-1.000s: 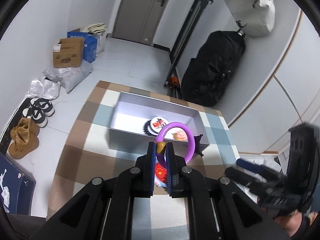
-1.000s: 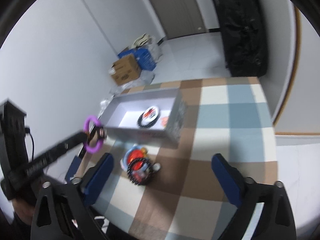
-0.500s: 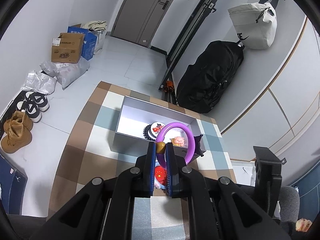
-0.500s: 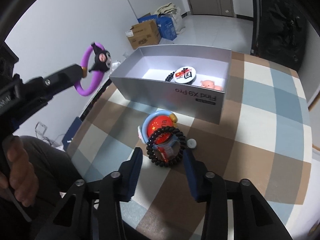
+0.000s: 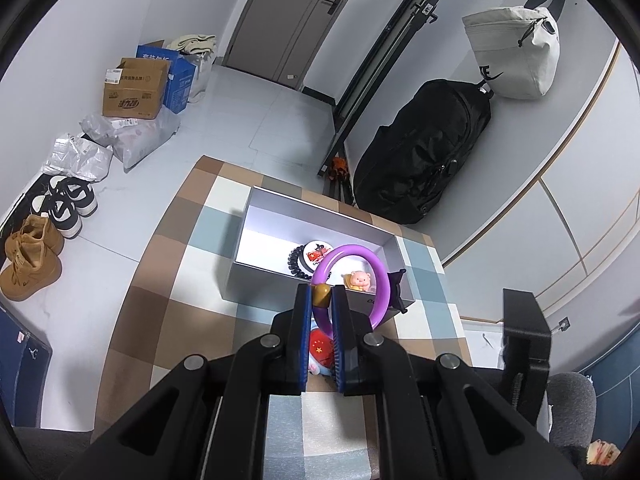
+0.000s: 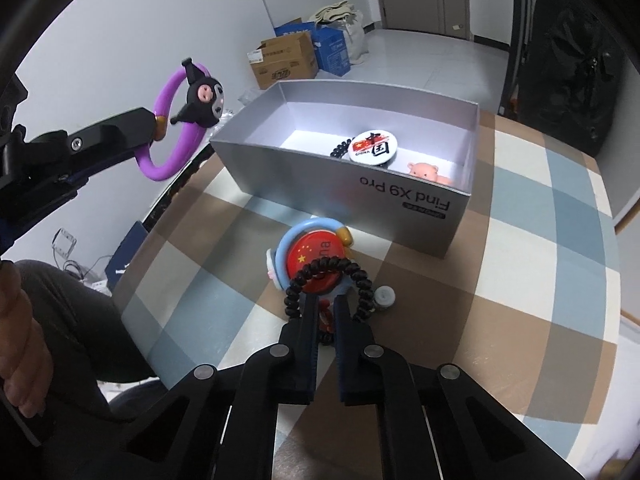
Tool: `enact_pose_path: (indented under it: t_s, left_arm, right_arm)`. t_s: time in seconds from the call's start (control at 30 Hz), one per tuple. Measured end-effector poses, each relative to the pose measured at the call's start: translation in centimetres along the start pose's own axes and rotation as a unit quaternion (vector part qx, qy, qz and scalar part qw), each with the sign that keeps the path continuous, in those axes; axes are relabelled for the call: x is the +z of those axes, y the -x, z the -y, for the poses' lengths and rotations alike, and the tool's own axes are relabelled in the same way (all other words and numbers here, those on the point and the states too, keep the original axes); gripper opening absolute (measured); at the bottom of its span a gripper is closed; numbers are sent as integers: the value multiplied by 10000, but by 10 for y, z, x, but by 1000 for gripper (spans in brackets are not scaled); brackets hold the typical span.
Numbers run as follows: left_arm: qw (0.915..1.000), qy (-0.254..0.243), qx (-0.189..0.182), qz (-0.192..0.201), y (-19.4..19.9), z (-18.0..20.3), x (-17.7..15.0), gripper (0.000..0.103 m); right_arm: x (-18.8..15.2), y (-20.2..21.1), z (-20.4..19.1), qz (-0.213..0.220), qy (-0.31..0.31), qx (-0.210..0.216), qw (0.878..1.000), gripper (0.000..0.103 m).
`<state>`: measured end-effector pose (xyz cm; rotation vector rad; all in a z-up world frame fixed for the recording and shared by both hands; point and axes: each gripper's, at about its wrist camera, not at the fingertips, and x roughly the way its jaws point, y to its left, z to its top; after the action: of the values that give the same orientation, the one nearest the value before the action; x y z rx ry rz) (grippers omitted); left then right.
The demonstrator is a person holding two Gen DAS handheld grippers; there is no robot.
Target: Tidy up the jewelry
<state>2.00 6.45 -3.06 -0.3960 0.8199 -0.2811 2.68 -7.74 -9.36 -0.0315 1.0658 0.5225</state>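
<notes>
Left tongs [image 5: 322, 300]: pinching the purple plastic bangle with a black cartoon charm [image 5: 352, 276] at its brown bead; held in the air at centre frame, short of the open grey cardboard box [image 5: 316, 216].
Right tongs [image 6: 326, 316]: nearly pressed together around the black beaded bracelet [image 6: 332, 276]; whether they grip it firmly I cannot tell. The bracelet lies over a round red badge in a blue ring [image 6: 316, 252] at lower centre, on the checked bench [image 6: 540, 248].
Already in the box: a white round badge [image 6: 370, 146], a string of dark beads [image 6: 340, 148], a small pink pig figure [image 6: 426, 170].
Doing this step well: probably carry the bangle over the near wall, lower it inside, then release, so it drops flat and clear of the badge. Lift the beaded bracelet straight up so it does not drag the red badge.
Writing: box side reads "Find X9 Pro", upside down in the right view; white badge reads "CHINA" with Chinese characters; red badge shows yellow stars.
</notes>
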Motion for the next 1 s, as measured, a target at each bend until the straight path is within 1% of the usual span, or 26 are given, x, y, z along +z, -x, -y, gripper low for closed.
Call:
enact_pose_path:
  t_s: [0.07, 0.17, 0.33, 0.53, 0.63, 0.73, 1.0]
  left_arm:
    - [10000, 12, -2, -13, -1, 0, 0, 5]
    - [10000, 7, 10, -28, -2, 0, 0, 5]
    - [10000, -3, 31, -67, -4, 1, -1, 5]
    - [9999, 19, 60, -86, -8, 2, -2, 5]
    - [9999, 22, 106, -51, -9, 3, -1, 5]
    - [9999, 52, 124, -54, -11, 4, 1, 5]
    - [10000, 44, 64, 31, -18, 11, 11, 5]
  right_arm:
    - [1, 4, 1, 57, -28, 23, 10000, 4]
    - [4, 11, 7, 152, -196, 169, 9995, 2]
    - [8, 25, 18, 365, -503, 463, 9970, 2]
    - [13, 35, 27, 473, -911, 881, 9908, 2]
    - [17, 43, 28, 609, -1002, 982, 9882, 2]
    - [21, 52, 31, 778, -1024, 992, 9867, 2]
    - [34, 71, 41, 1162, -1173, 1048, 9807, 2]
